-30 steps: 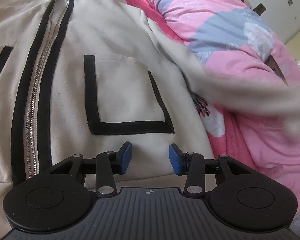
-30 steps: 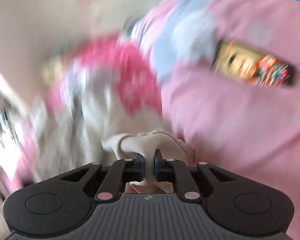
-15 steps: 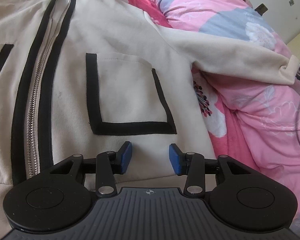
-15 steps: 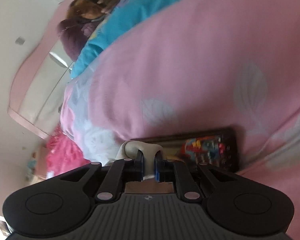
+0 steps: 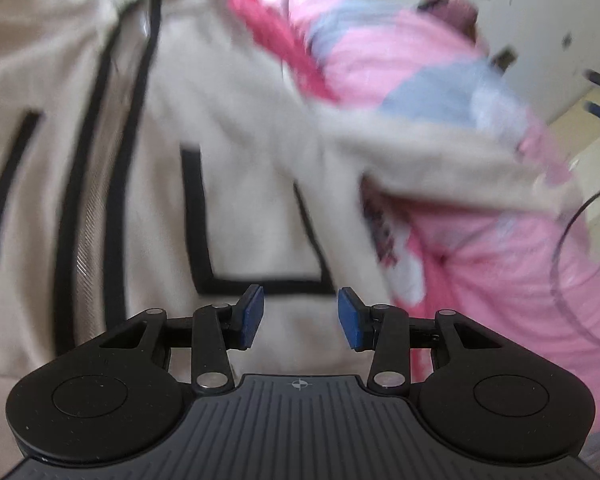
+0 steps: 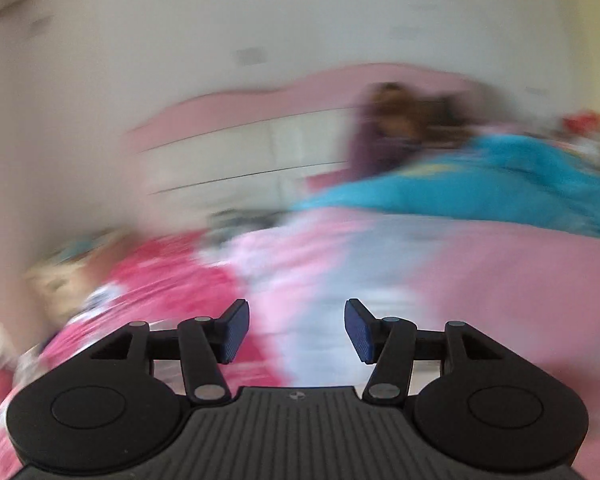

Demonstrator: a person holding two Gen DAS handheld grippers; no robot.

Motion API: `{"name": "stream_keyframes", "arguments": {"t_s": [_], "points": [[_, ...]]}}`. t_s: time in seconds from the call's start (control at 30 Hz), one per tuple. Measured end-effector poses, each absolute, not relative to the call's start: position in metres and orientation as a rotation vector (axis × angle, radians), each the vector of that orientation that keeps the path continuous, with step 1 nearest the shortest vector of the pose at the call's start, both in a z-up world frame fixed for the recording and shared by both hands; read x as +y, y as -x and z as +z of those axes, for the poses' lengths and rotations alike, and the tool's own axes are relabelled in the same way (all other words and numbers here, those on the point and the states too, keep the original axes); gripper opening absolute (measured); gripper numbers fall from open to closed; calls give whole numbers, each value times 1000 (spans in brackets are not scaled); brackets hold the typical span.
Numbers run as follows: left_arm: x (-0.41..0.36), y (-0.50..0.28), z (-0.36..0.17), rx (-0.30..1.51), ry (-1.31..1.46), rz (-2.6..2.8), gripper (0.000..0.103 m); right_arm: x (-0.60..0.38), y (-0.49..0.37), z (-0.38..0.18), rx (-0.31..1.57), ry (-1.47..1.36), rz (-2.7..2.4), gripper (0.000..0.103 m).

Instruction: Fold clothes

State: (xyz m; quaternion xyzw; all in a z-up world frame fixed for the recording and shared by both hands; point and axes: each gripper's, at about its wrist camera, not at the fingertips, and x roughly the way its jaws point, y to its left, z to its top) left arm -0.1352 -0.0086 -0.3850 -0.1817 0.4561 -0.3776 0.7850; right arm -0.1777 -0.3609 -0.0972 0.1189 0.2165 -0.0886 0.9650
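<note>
A cream zip-up hoodie (image 5: 244, 160) with black trim lies spread on the bed in the left wrist view. Its zipper (image 5: 88, 240) runs down the left, a black-edged pocket (image 5: 256, 224) sits in the middle. Its right sleeve (image 5: 440, 160) stretches out to the right over the pink quilt. My left gripper (image 5: 300, 316) is open and empty, just above the hem below the pocket. My right gripper (image 6: 296, 330) is open and empty above the pink quilt; the hoodie does not show in its blurred view.
A pink and blue floral quilt (image 5: 440, 80) is bunched at the right of the hoodie. A dark cable (image 5: 572, 240) loops at the far right. The right wrist view shows a turquoise blanket (image 6: 500, 192), a pink headboard (image 6: 260, 100) and a pale wall.
My right gripper has opened and let go of the sleeve cuff, then swung up and away. The sleeve now lies stretched out on the quilt. My left gripper shifted slightly; its view is blurred.
</note>
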Motion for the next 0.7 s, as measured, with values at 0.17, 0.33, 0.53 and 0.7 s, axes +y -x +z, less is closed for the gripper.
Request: {"name": "stream_keyframes", "arguments": {"t_s": [0.17, 0.33, 0.53, 0.7], "points": [[57, 110, -367, 851, 522, -659, 41, -231, 75, -140, 567, -219, 208, 58], [142, 70, -370, 697, 601, -339, 41, -91, -23, -192, 668, -166, 468, 58], [211, 52, -420, 680, 770, -109, 41, 57, -135, -254, 795, -149, 610, 58], [217, 50, -434, 675, 796, -130, 41, 143, -234, -297, 871, -73, 525, 58]]}}
